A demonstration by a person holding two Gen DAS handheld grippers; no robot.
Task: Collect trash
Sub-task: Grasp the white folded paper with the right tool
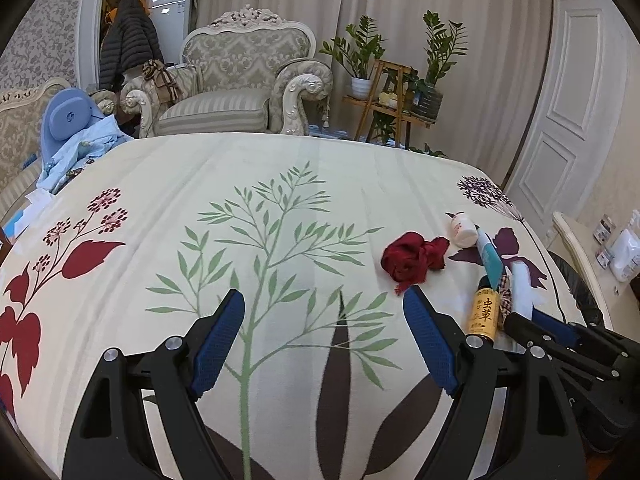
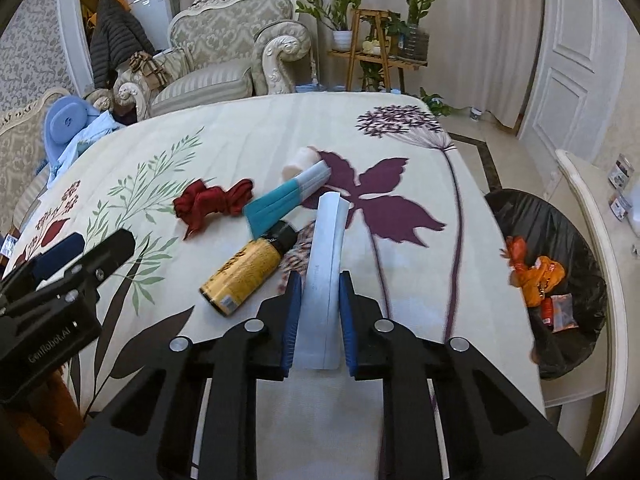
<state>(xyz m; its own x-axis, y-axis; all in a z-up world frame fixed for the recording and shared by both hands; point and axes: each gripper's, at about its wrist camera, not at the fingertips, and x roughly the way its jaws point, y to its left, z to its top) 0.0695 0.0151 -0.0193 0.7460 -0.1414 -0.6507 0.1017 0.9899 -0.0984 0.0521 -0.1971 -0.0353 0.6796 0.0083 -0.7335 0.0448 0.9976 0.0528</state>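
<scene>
In the right wrist view, my right gripper (image 2: 320,280) is shut on a bent white paper strip (image 2: 328,232) on the floral tablecloth (image 2: 248,132). To its left lie a yellow bottle with a black cap (image 2: 244,272), a teal and white packet (image 2: 276,208), a red cloth scrap (image 2: 212,204), a small white bottle (image 2: 298,164) and a checked scrap (image 2: 298,252). My left gripper (image 1: 324,296) stands open over bare cloth, with the red cloth scrap (image 1: 412,260) just beyond its right finger. The yellow bottle (image 1: 486,308) lies between the two grippers.
A bin lined with a black bag (image 2: 560,216) stands off the table's right edge, with orange wrappers (image 2: 536,272) inside. A cream side table (image 2: 592,208) is beyond it. An armchair (image 1: 240,88), plant stand (image 1: 392,96) and blue clothes (image 1: 80,148) lie past the far edge.
</scene>
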